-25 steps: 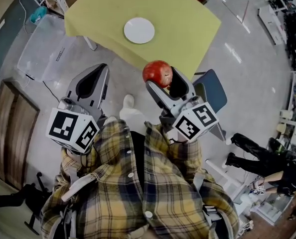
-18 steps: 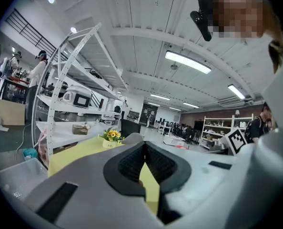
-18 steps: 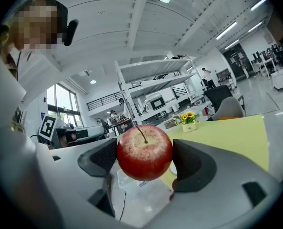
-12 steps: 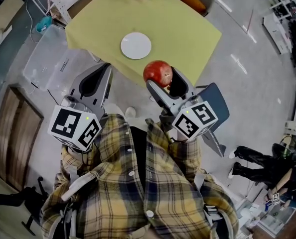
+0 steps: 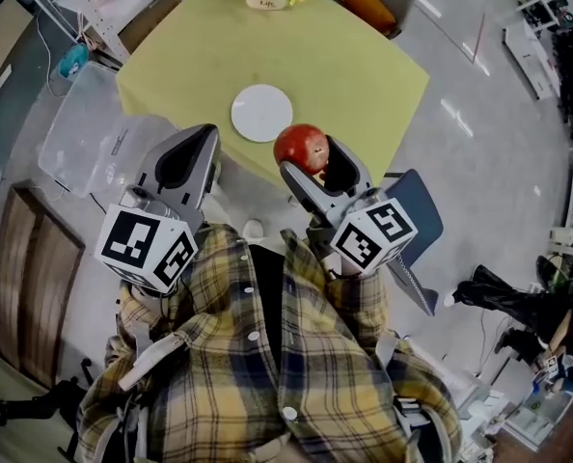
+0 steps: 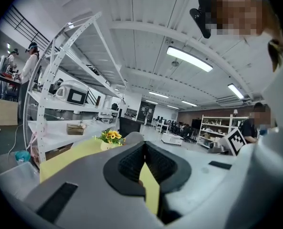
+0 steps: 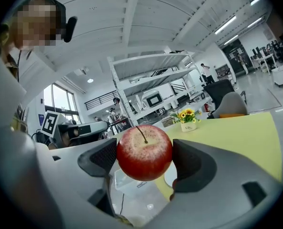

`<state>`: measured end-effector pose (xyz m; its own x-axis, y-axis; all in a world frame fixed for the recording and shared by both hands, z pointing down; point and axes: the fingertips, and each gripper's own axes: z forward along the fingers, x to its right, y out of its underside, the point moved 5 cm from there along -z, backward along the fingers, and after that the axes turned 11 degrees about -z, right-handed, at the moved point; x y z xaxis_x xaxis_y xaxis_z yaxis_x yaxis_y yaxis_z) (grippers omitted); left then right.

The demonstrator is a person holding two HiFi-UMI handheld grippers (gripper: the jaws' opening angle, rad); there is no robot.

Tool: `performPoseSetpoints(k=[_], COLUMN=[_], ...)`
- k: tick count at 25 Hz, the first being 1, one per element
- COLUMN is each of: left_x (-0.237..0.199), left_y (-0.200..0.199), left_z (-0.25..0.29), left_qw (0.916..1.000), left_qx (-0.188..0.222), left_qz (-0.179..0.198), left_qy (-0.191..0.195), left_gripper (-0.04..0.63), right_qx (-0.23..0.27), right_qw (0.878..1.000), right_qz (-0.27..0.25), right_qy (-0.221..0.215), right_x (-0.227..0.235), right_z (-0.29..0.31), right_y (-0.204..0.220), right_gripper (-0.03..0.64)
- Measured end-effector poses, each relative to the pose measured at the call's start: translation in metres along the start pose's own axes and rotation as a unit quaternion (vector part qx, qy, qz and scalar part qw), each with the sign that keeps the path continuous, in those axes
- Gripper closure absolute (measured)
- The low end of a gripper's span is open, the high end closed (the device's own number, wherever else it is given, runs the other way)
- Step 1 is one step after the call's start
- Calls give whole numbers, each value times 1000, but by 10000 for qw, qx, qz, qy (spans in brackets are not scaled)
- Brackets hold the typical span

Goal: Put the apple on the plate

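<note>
The right gripper (image 5: pixel 312 158) clamps a red apple (image 5: pixel 300 148), stem up, in the air over the yellow table's (image 5: pixel 364 56) near edge, just short of the white plate (image 5: pixel 261 113) where it belongs. The left gripper (image 5: pixel 204 138) hangs alongside, jaws together, empty.
</note>
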<state>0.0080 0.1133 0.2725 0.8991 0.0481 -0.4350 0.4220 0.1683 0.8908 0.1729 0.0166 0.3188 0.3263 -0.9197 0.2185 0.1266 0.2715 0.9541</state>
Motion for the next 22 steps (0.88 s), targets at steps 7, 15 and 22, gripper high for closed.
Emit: performPoseSetpoints(k=[7,15,22], left_x=[-70,-132,-167], left_y=[-47,-79,-80], left_z=[55,121,166], left_qw=[9989,9900,9720], left_qx=[-236,-813,-1456], left_qz=[-11,-13,-138], left_qy=[401,1149,1841], left_gripper=[588,588,588], right_qx=[62,31,-100], right_qw=[9990,9906,9749], right_qz=[-13,311,534], right_qy=[437,1329,2161], right_x=[18,41,49], right_z=[79,140,172], right_y=[-29,-39,-35], right_gripper=[261,261,261])
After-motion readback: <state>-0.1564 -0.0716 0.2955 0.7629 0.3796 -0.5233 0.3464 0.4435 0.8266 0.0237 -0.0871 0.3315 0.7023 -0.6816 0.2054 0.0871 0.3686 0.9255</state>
